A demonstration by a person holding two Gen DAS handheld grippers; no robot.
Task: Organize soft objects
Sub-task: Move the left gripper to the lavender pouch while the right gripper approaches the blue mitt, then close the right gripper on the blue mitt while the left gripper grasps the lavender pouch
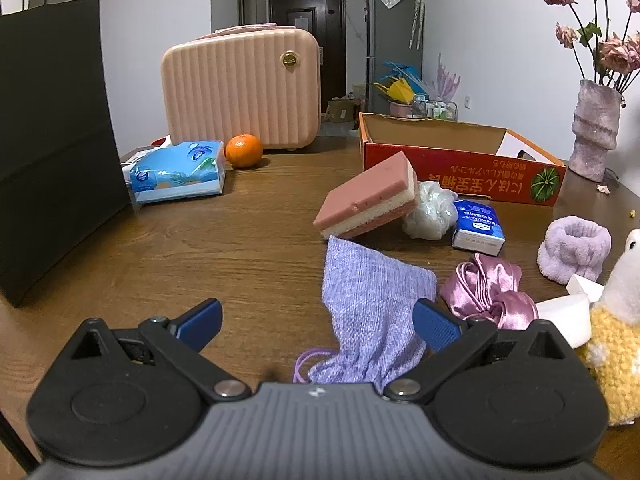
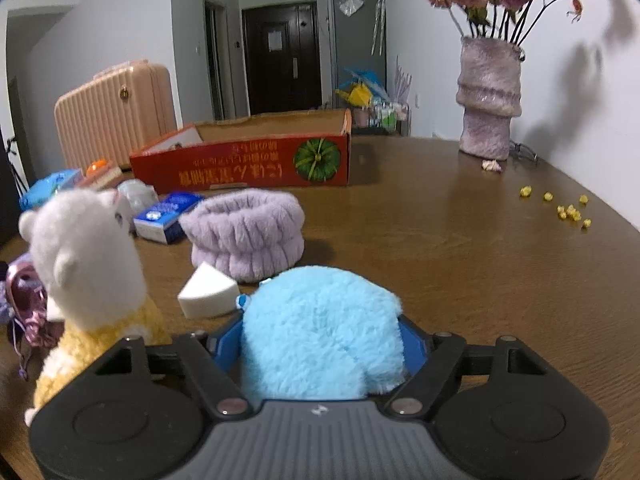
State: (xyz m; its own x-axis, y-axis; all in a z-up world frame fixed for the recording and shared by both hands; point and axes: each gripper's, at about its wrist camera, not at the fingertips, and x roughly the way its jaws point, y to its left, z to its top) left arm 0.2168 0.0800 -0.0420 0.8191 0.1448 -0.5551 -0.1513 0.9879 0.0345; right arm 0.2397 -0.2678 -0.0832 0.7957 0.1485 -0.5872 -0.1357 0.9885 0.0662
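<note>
Blue plush [image 2: 320, 332] sits clamped between right gripper [image 2: 320, 344] pads. Left gripper [image 1: 316, 320] spread wide, lilac knit pouch [image 1: 372, 300] under its right finger. Wooden table [image 2: 460, 248]; red cardboard box [image 2: 248, 156] ahead, dark door [image 2: 282, 56] beyond.

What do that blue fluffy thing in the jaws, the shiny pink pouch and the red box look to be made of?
The blue fluffy thing looks like long-pile plush: matte, tufted fibres, probably synthetic. The shiny pink pouch looks like satin: glossy highlights along soft, crumpled folds, with a cord; whether silk or polyester is unclear. The red box looks like cardboard: printed red outside, plain brown inside, with folded flaps.
</note>
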